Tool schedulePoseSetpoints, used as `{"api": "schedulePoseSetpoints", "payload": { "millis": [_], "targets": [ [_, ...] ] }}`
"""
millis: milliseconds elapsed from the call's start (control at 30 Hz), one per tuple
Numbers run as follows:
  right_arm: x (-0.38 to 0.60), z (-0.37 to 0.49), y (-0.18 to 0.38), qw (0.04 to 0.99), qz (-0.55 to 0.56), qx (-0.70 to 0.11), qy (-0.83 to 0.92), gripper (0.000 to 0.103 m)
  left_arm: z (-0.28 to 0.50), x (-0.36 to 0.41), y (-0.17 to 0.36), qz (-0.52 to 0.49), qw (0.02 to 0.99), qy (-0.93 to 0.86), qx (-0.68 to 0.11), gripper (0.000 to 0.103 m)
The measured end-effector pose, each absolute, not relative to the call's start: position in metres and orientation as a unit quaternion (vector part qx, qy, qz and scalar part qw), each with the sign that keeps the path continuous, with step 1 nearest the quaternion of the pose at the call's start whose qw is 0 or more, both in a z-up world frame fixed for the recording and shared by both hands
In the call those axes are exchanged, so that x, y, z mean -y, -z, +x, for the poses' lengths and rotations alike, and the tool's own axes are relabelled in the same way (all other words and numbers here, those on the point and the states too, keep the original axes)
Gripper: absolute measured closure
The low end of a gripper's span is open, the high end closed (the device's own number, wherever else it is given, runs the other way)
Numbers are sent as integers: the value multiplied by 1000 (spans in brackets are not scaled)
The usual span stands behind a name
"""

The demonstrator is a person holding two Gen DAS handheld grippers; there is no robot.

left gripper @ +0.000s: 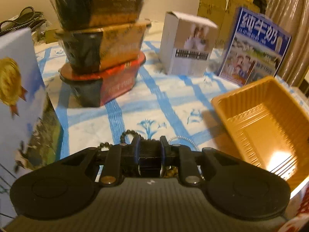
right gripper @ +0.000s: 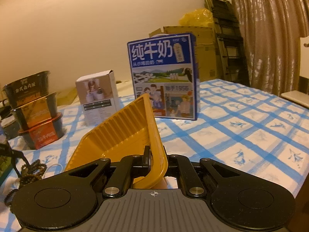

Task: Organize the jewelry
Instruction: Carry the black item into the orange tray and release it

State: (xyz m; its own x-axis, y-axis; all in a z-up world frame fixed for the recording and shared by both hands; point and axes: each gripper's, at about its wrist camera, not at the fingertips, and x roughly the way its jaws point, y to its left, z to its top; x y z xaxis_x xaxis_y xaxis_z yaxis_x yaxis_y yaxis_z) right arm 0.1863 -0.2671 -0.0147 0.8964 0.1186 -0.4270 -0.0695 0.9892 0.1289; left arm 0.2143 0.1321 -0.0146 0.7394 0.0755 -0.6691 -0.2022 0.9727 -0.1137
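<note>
My left gripper (left gripper: 149, 145) has its jaws close together over a pile of jewelry: a black bead bracelet (left gripper: 127, 135) and a thin silver chain (left gripper: 183, 139) lie on the cloth just past the fingertips. Whether anything is pinched is hidden. A yellow plastic tray (left gripper: 266, 123) sits tilted to the right, empty inside. In the right wrist view my right gripper (right gripper: 154, 154) is shut on the rim of that yellow tray (right gripper: 123, 133) and holds it tilted up. Dark beaded jewelry (right gripper: 32, 171) lies at lower left.
A blue-checked tablecloth (right gripper: 241, 135) covers the table. Three stacked noodle bowls (left gripper: 102, 44) stand far left, a white carton (left gripper: 185, 44) and a blue milk box (left gripper: 255, 46) behind. A tall printed box (left gripper: 21, 96) stands close on the left. Curtain and cardboard boxes at back right.
</note>
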Motion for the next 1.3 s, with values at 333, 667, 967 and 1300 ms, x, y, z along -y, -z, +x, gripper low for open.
{"api": "schedulePoseSetpoints", "payload": {
  "millis": [333,667,967,1300],
  "targets": [
    [263,185,21,971,58,-224,-55,96,198,-111,-29,-97,940,-31,-326,85],
    [261,178,23,972,51,-221,-59,96,208,-26,-28,-101,934,90,-330,85],
    [266,178,25,971,54,-225,-58,96,232,22,22,-103,914,109,-377,85],
    [266,178,25,971,53,-226,-58,97,248,32,47,-104,913,86,-386,85]
  ]
}}
